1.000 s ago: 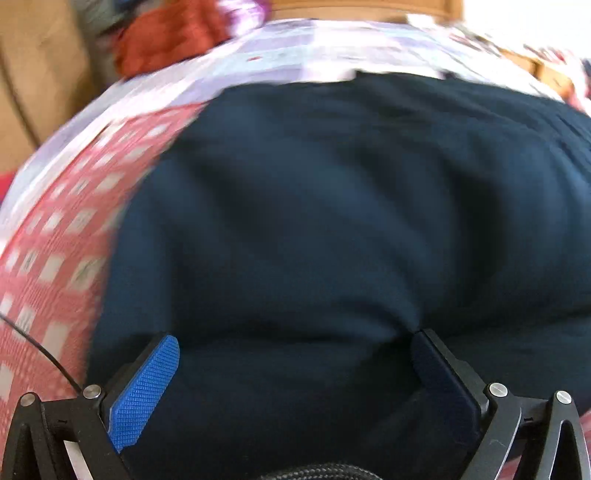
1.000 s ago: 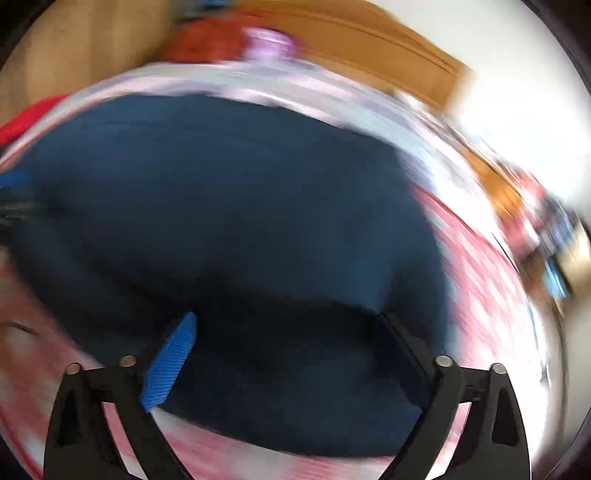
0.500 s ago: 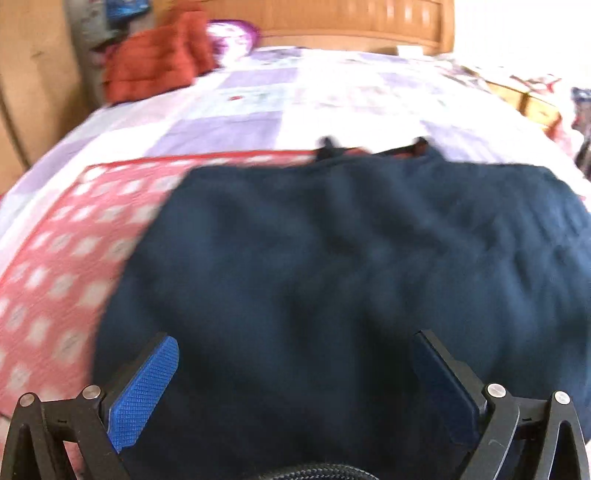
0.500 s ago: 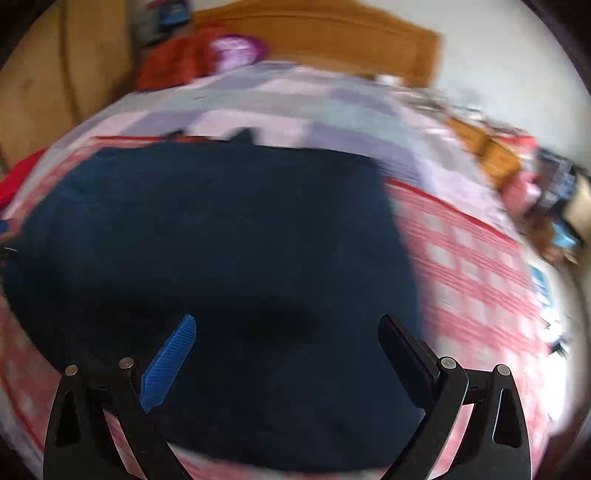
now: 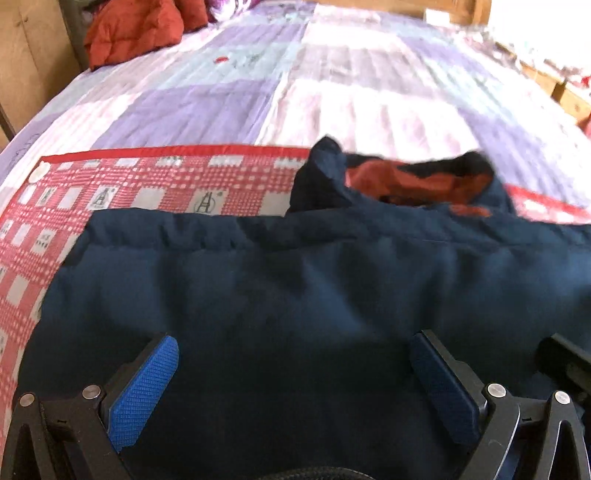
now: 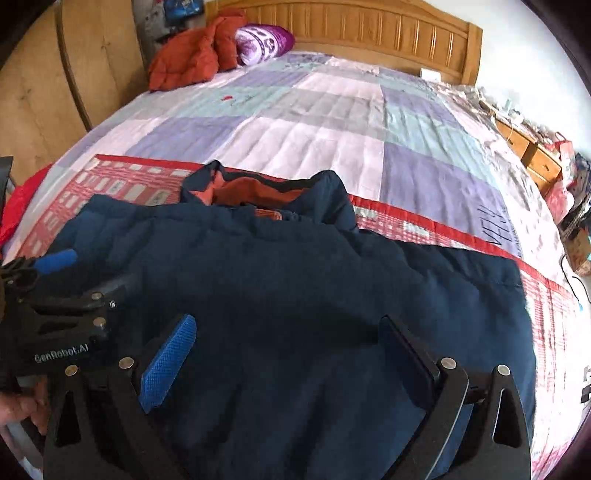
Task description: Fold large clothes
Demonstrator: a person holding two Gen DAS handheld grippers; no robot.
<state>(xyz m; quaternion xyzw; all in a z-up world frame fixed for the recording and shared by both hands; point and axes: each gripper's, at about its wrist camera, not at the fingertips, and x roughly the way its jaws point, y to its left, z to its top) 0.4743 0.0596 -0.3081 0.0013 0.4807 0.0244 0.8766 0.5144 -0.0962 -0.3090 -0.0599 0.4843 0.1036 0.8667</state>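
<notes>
On the bed [image 6: 332, 122], near its foot end, a dark navy padded jacket [image 6: 295, 288] lies spread flat over a red-and-white checked mat [image 5: 122, 184], the mat itself on top of a purple, white and pale green patchwork quilt [image 5: 369, 81]; jacket collar [image 6: 258, 188] sits at the far edge, flopped open, orange-rust lining showing inside. Left gripper [image 5: 295, 373] low over the near part of the jacket, jaws spread wide, blue textured pad [image 5: 144, 391] on one side, darker pad on the other, nothing between them but the fabric underneath; whether the tips touch the cloth can't be told. Right gripper [image 6: 291, 354] same pose just beside it, jaws released wide, over the jacket's near middle, not pinching anything. Right wrist view also catches the left gripper's black body at the left edge, with white lettering on it, and a bit of the person's hand [image 6: 22, 410] below it. Jacket runs well past both grippers to left and right; its left sleeve area bunches a little at the far left edge. Far end of bed: wooden headboard [image 6: 369, 33], a crumpled orange-red garment [image 6: 192, 59] and a purple patterned pillow [image 6: 264, 42] side by side at the far left corner. Wooden wardrobe panel [image 6: 44, 81] at left, cluttered wooden nightstand [image 6: 535, 155] at right; left wrist view slightly blurred
</notes>
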